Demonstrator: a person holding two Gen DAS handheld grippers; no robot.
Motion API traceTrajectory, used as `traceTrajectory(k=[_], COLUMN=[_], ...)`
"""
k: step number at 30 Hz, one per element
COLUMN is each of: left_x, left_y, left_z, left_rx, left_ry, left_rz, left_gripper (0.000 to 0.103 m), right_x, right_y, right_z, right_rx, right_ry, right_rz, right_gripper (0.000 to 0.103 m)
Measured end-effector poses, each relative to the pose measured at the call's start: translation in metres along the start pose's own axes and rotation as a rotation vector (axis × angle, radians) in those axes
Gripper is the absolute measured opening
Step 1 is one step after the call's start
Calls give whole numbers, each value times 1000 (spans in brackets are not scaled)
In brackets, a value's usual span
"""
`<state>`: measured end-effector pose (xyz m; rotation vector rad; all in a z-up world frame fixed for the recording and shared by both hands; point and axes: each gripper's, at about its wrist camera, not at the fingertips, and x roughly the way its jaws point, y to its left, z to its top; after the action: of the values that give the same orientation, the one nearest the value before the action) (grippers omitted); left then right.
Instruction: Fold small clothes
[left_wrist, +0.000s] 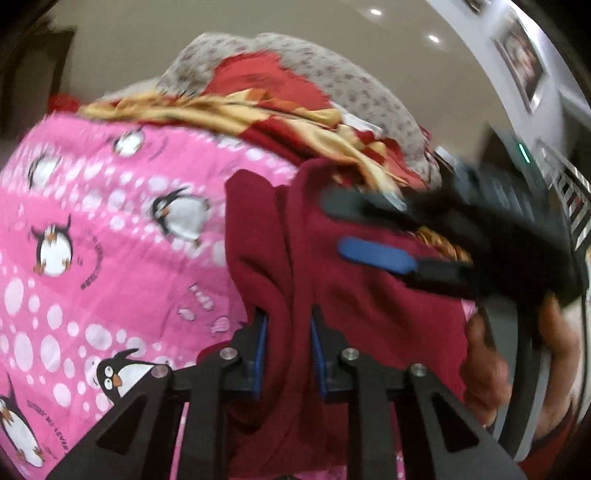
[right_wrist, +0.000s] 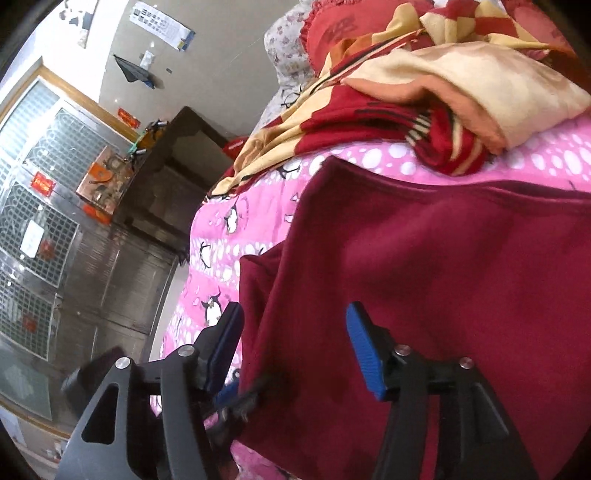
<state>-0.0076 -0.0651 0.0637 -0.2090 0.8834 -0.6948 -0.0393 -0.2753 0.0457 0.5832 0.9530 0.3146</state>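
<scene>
Garment (right_wrist: 424, 280), maroon, on pink bed (left_wrist: 92, 229); pinched in left hand-held gripper (left_wrist: 286, 343); right hand-held gripper (right_wrist: 295, 347) spread over edge; likely mid-fold; next: right pinch, carry across.

Soft indoor light from ceiling spots (left_wrist: 376, 12); motion blur throughout, fisheye bending and dark corners.

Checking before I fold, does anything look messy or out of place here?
The maroon garment is bunched in the left gripper rather than flat. A rumpled red-and-yellow blanket lies heaped close behind it on the pink penguin sheet.
</scene>
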Motion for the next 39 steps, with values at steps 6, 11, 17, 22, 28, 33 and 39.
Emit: traceTrajectory(k=[6,11,17,22,28,33,39], left_x=[-3,3,-5,-20,-13,-11,-17], left_y=[-27,-29,-20,-6,-22,-24,-26], left_z=[-3,-7,-14,-22,-28,-30,-21], left_rx=[77,81,65,41,143,142,58], left_ry=[-3,16,36,6,18,39,87], left_rz=[-18,-2,25,46,128,144,51], left_gripper=[21,21,30,78,82,78,33], right_x=[21,53,56,34,17,3,-26], right_y=[28,34,30,19,11,10,-3], right_z=[12,15,10,0,0,-4,-5], right_rx=[-81,-158,-276,-265,-222,-228,-206], right_ry=[45,148,118,57,36,17,-21], right_rz=[-49,-167,-292,-268,-228,-223,-212], right_gripper=[89,89,54,45,44,43,42])
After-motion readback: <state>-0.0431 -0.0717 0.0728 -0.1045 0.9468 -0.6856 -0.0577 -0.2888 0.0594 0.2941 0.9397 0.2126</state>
